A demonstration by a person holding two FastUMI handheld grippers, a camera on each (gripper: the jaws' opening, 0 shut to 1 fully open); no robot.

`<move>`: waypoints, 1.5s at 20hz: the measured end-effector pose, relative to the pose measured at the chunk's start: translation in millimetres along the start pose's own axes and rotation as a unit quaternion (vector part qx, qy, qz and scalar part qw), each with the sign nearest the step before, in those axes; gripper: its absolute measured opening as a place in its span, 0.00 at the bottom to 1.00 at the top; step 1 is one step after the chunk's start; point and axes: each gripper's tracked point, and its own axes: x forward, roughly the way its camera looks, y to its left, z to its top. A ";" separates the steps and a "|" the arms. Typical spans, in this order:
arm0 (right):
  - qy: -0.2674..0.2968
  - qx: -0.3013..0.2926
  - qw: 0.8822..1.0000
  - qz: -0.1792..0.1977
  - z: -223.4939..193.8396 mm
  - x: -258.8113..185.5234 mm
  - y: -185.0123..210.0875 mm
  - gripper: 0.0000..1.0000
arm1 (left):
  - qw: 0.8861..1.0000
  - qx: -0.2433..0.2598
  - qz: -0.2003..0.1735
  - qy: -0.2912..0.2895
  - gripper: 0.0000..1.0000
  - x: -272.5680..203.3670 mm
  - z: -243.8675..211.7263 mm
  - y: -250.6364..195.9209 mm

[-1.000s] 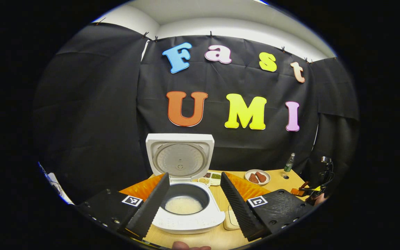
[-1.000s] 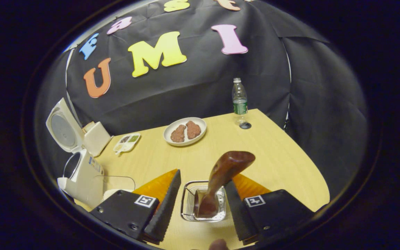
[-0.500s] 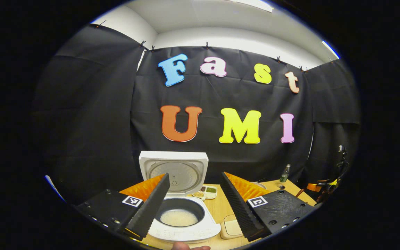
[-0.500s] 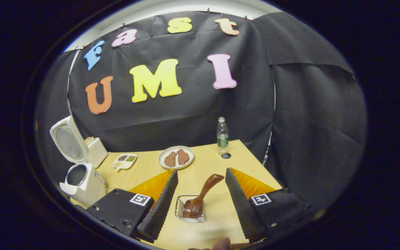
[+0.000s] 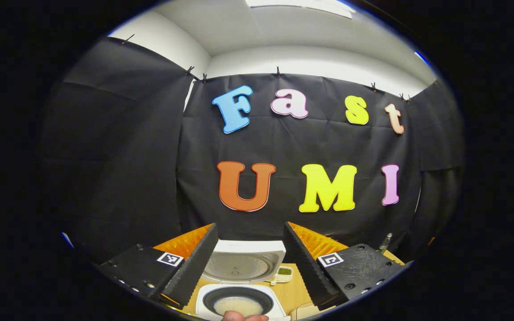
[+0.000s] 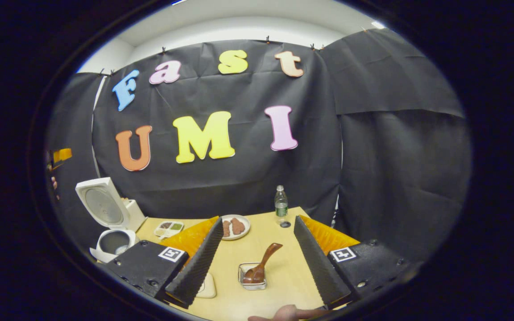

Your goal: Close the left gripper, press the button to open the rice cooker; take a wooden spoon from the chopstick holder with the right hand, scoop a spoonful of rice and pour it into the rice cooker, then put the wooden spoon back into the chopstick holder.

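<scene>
Wooden spoon (image 6: 260, 266), dark brown, leans in small metal chopstick holder (image 6: 252, 282); both grippers' jaws apart, empty. Risk: light holder tips beside white rice cooker (image 6: 109, 223), lid open.

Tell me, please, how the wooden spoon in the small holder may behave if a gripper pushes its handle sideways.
The wooden spoon looks rigid, so it should pivot, not bend. It leans out of the low chopstick holder, handle well above the rim, so a push may lever the small holder over or slide it along the table. Its glossy surface may be slippery.
</scene>
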 end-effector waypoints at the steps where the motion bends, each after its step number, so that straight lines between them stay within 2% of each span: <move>1: 0.000 0.000 1.000 -0.003 -0.4 -4.5 -3.4 1.00 | 1.000 0.004 0.005 0.014 0.94 17.4 -6.2 5.1; 6: 0.010 0.011 0.999 -0.030 -17.1 -24.2 -28.7 1.00 | 0.994 -0.013 0.012 0.107 0.94 91.4 -55.1 28.8; 9: 0.032 0.037 0.998 -0.040 -34.8 -30.0 -41.6 1.00 | 0.988 -0.019 0.023 0.154 0.94 110.8 -75.1 43.7; 11: 0.041 0.048 0.997 -0.048 -40.4 -29.7 -48.1 1.00 | 0.986 -0.025 0.023 0.161 0.95 119.2 -76.5 48.5; 13: 0.055 0.062 0.995 -0.047 -44.9 -27.5 -44.3 0.99 | 0.984 -0.039 0.017 0.174 0.94 123.3 -82.8 45.9; 16: 0.058 0.075 0.995 -0.035 -42.2 -18.9 -33.1 1.00 | 0.980 -0.033 0.017 0.197 0.95 129.0 -99.1 51.1; 19: 0.050 0.064 0.996 -0.029 -35.9 -13.0 -21.8 1.00 | 0.973 -0.009 0.021 0.228 0.95 120.4 -117.3 52.8; 20: 0.047 0.060 0.997 -0.027 -34.3 -11.1 -18.0 1.00 | 0.975 0.004 0.019 0.220 0.95 119.3 -115.4 51.7; 21: 0.048 0.058 0.997 -0.023 -34.6 -10.0 -12.9 1.00 | 0.976 0.001 0.013 0.219 0.98 116.5 -116.5 49.3; 27: 0.054 0.059 0.997 -0.002 -43.4 -2.7 12.0 0.99 | 0.972 -0.007 -0.002 0.235 0.97 69.1 -126.5 32.7; 30: 0.064 0.058 0.996 0.016 -52.0 1.4 27.5 1.00 | 0.958 -0.019 -0.018 0.286 0.96 23.2 -162.7 18.3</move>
